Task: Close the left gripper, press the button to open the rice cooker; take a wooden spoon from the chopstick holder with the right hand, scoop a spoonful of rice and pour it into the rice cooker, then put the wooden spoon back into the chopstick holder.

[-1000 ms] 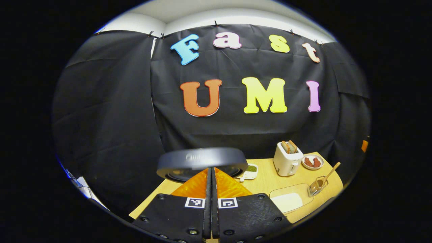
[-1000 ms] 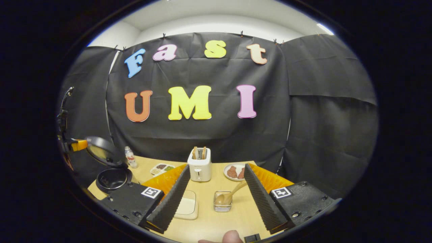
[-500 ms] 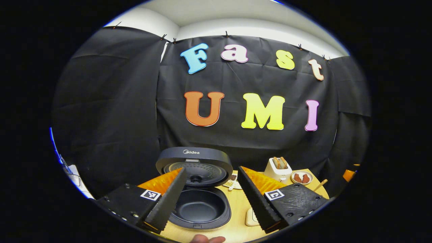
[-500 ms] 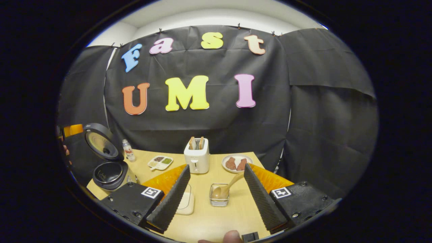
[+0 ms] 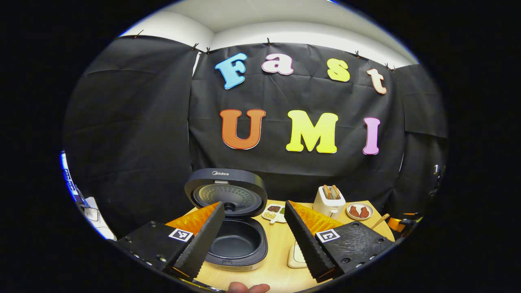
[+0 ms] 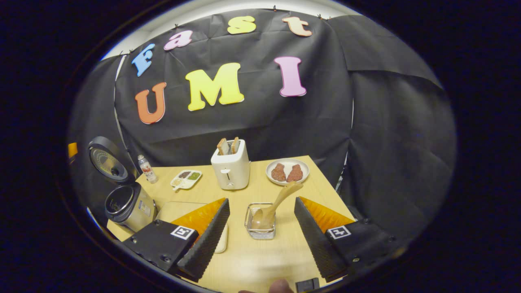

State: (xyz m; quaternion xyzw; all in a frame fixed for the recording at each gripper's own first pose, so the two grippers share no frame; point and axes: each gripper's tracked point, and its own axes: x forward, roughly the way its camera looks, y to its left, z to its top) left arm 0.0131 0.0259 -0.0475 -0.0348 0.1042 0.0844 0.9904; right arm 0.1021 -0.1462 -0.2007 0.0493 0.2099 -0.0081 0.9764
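**Over the open cooker, both tongs spread**

Between the left gripper (image 5: 252, 238), spread since a second ago, sits the rice cooker (image 5: 236, 244), lid up. Right gripper (image 6: 260, 228), also spread, has tipped down over the wooden spoon (image 6: 274, 205) leaning in its chopstick holder (image 6: 260, 224).

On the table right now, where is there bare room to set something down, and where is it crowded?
Bare wood lies in front of the chopstick holder, between the right gripper's open fingers. A smaller bare strip runs between the toaster and the holder. The left side is crowded: rice cooker, bottle, divided dish and a pale board.
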